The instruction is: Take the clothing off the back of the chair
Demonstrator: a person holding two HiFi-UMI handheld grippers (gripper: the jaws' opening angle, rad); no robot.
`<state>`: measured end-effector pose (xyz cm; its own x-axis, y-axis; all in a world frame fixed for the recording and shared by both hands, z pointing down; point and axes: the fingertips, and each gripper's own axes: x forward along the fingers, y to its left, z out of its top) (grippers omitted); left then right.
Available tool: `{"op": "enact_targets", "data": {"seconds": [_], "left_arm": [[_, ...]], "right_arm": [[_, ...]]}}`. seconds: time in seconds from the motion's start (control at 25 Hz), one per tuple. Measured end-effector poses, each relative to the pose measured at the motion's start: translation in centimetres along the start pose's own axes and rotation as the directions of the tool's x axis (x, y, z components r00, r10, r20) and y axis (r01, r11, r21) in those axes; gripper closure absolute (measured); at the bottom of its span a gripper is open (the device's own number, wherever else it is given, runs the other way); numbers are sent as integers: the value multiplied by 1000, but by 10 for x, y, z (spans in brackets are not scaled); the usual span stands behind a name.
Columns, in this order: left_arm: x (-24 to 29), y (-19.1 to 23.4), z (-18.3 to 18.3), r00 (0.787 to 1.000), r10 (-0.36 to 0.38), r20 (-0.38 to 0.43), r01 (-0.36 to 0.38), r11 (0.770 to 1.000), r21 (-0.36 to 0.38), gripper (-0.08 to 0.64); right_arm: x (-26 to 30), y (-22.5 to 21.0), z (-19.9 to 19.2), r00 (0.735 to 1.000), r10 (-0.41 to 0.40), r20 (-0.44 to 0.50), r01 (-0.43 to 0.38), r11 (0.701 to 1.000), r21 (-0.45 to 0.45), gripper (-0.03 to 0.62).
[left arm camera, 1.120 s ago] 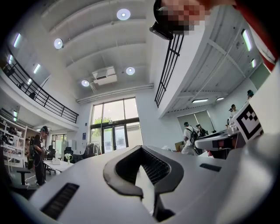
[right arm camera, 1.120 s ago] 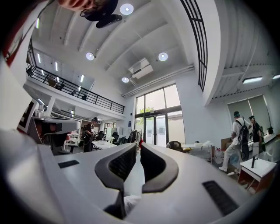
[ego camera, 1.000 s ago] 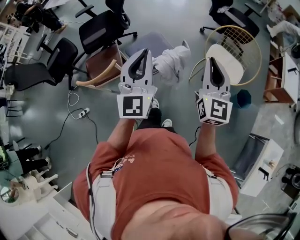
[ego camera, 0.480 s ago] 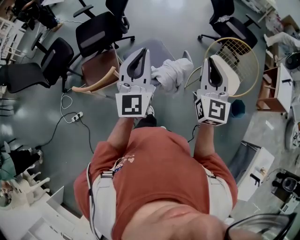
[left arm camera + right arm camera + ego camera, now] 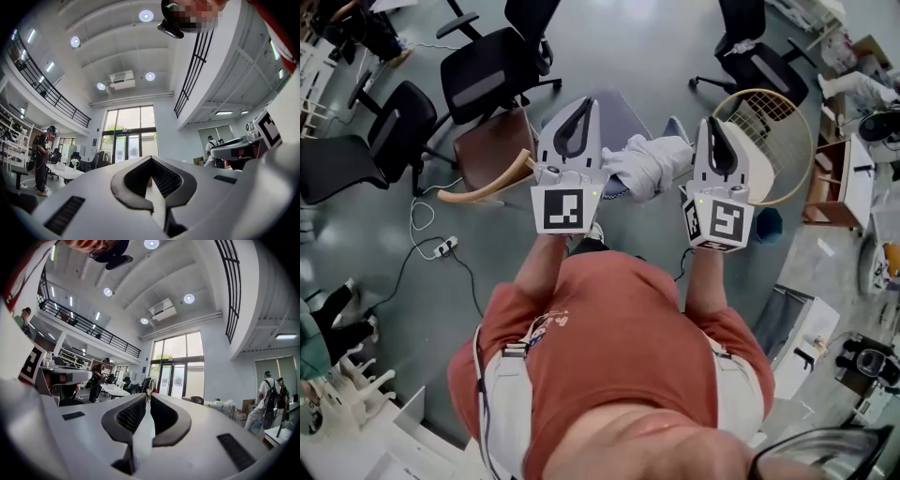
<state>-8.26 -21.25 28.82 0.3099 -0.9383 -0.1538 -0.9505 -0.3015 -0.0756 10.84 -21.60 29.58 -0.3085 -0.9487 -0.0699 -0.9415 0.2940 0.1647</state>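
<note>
Approach step: both claws empty, garment not yet touched.

My left claw (image 5: 584,105) and right claw (image 5: 713,125) are held out level in front of me, each with its jaws together and nothing between them. The white clothing (image 5: 649,164) lies bunched over the back of the grey chair (image 5: 614,105), below and between the two claws. Next, I judge, I must tip a claw down toward the cloth, part its jaws, and pinch a thick fold before lifting it off.

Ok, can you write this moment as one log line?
stage: pre-grasp | left gripper: fingers shut, empty | right gripper: fingers shut, empty | white clothing: draped on chair, untouched
</note>
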Motion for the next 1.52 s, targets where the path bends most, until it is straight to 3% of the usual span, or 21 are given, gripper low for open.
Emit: {"op": "enact_targets", "data": {"seconds": [0.16, 0.44, 0.76, 1.2, 1.52], "left_arm": [[15, 10, -13, 1000, -6, -13, 6, 1000, 0, 546], [34, -4, -36, 997, -65, -42, 65, 998, 5, 546], [57, -31, -51, 997, -66, -46, 65, 998, -15, 546], [50, -46, -72, 994, -109, -15, 109, 994, 7, 546], [34, -49, -105, 990, -116, -76, 115, 993, -16, 546]], "right_arm": [[9, 1, 0, 1000, -9, 0, 9, 1000, -6, 551], [16, -7, -21, 999, -28, -27, 28, 1000, 10, 551], [26, -37, -31, 1000, -15, -24, 16, 998, 53, 551], [24, -31, -86, 991, 5, -134, 3, 998, 62, 551], [25, 0, -136, 966, 87, -244, -72, 995, 68, 549]]}}
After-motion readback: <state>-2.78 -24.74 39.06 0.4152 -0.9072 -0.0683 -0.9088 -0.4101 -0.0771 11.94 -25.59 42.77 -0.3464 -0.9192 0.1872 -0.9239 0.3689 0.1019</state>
